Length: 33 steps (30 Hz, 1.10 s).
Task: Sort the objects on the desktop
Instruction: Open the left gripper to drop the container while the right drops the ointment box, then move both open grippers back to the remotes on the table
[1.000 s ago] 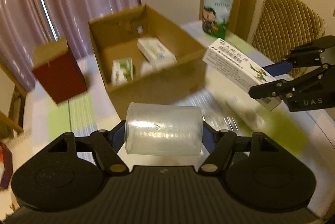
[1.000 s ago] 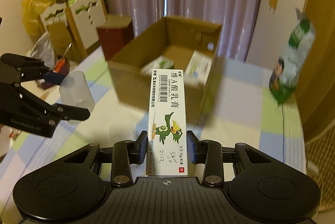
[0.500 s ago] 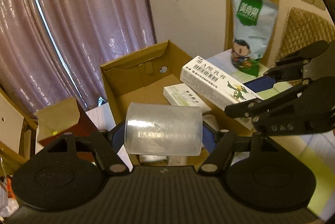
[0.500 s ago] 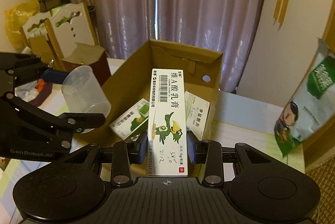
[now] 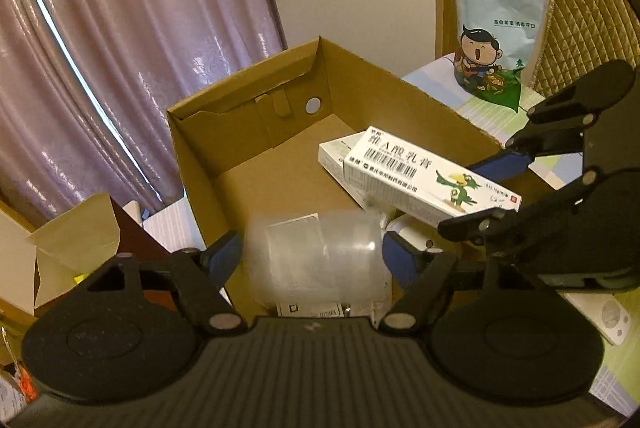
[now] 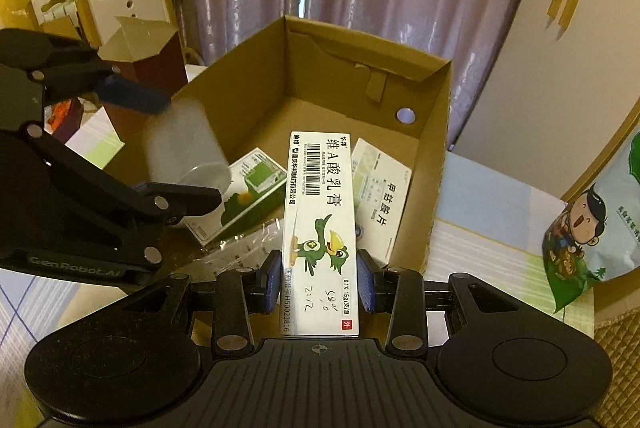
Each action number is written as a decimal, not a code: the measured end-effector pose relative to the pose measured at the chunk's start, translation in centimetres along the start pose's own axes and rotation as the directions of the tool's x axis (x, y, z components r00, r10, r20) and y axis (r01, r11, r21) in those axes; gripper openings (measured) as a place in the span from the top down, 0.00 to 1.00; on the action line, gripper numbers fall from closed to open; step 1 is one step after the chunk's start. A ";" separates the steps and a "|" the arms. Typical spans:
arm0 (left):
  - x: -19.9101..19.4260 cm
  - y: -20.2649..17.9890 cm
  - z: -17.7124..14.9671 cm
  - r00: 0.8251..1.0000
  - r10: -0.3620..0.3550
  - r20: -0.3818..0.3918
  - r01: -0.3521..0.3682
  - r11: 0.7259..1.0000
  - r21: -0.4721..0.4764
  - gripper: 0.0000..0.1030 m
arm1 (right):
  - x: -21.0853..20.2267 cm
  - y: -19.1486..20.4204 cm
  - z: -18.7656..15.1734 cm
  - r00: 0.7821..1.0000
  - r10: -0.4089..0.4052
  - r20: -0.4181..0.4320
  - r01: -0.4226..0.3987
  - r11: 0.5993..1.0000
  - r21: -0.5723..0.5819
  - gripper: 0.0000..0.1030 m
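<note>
Both grippers hang over the open brown cardboard box (image 5: pixel 256 132), so the step in hand looks like the drop-off of two sorted items. The left gripper (image 5: pixel 312 258) has its blue pads spread slightly wider than the clear plastic cup (image 5: pixel 316 260) between them; the cup is blurred and seems to have small gaps at each side, so it is probably being let go over the box's near-left corner, though contact cannot be ruled out. The right gripper (image 6: pixel 319 282) has its pads standing just off both long edges of the white ointment carton with a green bird print (image 6: pixel 320 224), so it too appears to be releasing; whether the carton touches a pad cannot be told. The carton points into the box above two flat white-and-green medicine cartons (image 6: pixel 248 196) on its floor. The next move likely calls for opening fully, then lifting both tools clear of the box walls. The blue-green snack pouch (image 5: pixel 496 8) stands on the table beside the box.
</note>
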<state>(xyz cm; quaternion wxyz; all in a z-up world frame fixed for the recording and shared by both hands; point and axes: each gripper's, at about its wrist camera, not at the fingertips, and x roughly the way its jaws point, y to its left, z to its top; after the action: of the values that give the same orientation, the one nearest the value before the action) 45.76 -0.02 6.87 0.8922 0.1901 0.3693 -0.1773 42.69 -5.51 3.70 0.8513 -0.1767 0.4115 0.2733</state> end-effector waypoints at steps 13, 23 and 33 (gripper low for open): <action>-2.4 0.4 -0.1 0.998 0.041 0.039 -0.042 0.999 0.022 0.22 | -0.4 0.5 0.1 1.000 -0.004 0.004 0.004 1.000 -0.026 0.63; -4.5 0.5 -0.6 0.998 0.049 0.048 -0.049 0.999 -0.001 0.22 | -2.9 0.3 0.3 0.999 -0.006 0.049 0.007 1.000 -0.017 0.63; -7.8 -0.7 -2.6 0.997 0.026 0.070 -0.022 0.998 -0.057 0.20 | -7.7 -0.4 -1.3 0.992 -0.021 0.122 0.014 0.998 0.055 0.62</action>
<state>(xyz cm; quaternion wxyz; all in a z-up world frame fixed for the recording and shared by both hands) 38.72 1.96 10.70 0.9119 0.1628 0.3399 -0.1627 38.26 -8.96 9.07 0.8817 -0.1402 0.3643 0.2650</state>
